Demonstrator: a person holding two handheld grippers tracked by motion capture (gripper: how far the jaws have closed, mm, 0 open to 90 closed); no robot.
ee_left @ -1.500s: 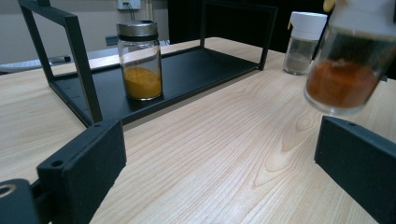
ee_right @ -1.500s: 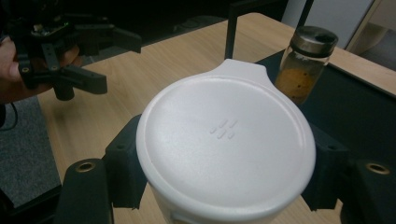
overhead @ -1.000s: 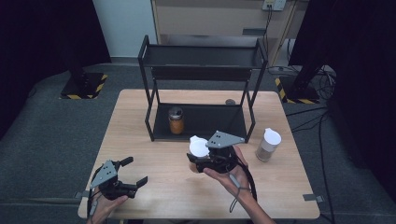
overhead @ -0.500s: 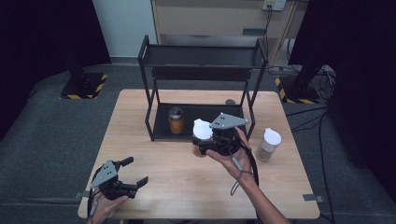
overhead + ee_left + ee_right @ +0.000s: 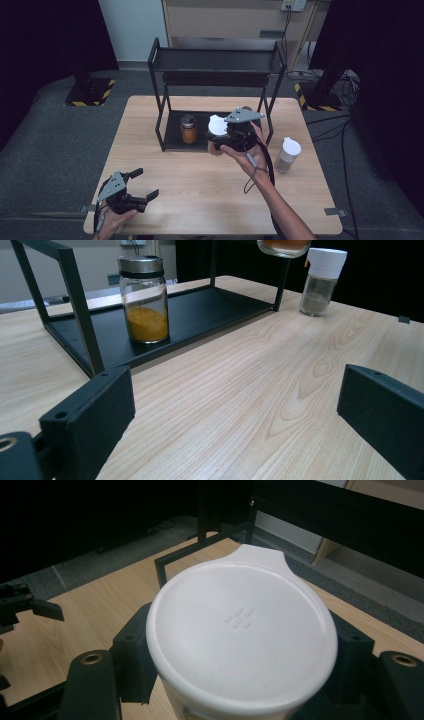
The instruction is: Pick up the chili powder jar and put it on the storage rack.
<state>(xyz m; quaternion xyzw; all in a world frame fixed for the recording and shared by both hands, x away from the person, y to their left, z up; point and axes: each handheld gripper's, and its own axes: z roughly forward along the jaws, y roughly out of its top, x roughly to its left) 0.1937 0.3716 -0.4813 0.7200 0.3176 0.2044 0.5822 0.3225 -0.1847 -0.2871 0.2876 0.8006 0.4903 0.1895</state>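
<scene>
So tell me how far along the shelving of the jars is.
Done: one orange-filled jar stands on the black rack's bottom shelf. In hand: the right gripper is shut on a white-lidded jar, held at the rack's front. Left: setting it down, then the white-capped jar on the table. The left gripper rests open.

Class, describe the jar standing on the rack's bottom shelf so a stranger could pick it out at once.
Find the black metal rack at the table's far edge. On its bottom shelf stands a glass jar of orange-yellow powder. Its silver metal lid sets it apart from the two white-lidded jars nearby.
</scene>
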